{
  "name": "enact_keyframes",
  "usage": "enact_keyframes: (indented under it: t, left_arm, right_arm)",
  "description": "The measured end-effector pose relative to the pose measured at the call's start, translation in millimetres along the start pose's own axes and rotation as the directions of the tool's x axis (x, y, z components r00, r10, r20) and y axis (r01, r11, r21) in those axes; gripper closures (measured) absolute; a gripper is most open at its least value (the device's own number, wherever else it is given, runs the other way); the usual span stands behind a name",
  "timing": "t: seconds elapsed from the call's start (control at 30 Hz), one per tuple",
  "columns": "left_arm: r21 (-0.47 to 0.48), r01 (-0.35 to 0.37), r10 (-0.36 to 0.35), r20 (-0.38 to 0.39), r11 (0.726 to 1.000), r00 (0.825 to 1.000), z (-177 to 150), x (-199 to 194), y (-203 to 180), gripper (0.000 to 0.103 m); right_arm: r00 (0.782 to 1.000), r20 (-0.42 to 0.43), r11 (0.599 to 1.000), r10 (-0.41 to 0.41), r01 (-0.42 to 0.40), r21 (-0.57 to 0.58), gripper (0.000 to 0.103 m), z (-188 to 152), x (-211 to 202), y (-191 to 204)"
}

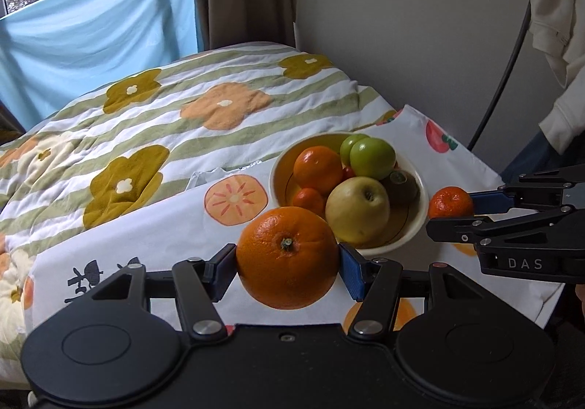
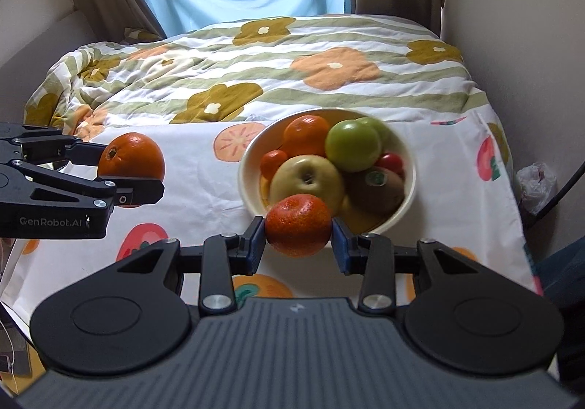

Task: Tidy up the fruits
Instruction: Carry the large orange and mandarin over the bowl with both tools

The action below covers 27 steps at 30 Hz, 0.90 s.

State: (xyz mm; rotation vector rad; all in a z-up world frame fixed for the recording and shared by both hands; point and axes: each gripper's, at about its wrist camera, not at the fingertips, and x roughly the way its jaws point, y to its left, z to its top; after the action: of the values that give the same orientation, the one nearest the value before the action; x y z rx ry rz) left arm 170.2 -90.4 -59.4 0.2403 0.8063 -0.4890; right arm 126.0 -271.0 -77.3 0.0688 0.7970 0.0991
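Two fruits are held above the worktop, near the bowl (image 2: 409, 167) — left fingers (image 1: 287, 264) clamp the orange (image 1: 287, 257), stem end toward the camera; right fingers (image 2: 298, 239) clamp the mandarin (image 2: 298, 224), round.

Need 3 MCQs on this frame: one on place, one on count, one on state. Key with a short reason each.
1. Where is the bowl?
A. on the fruit-print cloth
B. on the floor
C. on the windowsill

2. How many green fruits are in the bowl?
A. none
B. two
C. five

3. What is the left gripper doing?
A. hanging open and empty
B. clamped on a big orange
C. clamped on a kiwi

Key:
1 A, the cloth lies under the bowl.
2 B, two green fruits sit side by side at the back.
3 B, the big orange sits between its pads; the right gripper holds a small mandarin.
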Motion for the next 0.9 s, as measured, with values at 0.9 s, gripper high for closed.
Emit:
enact_keyframes:
  t: [0.9]
  left_arm:
    - [-0.129, -0.107, 0.11, 0.016, 0.986, 0.994, 60.3, 88.3, -44.1, 0.04]
  right_arm:
    - [0.997, -0.02, 0.995, 0.079, -0.08, -0.062, 0.049, 22.0, 38.1, -105.0]
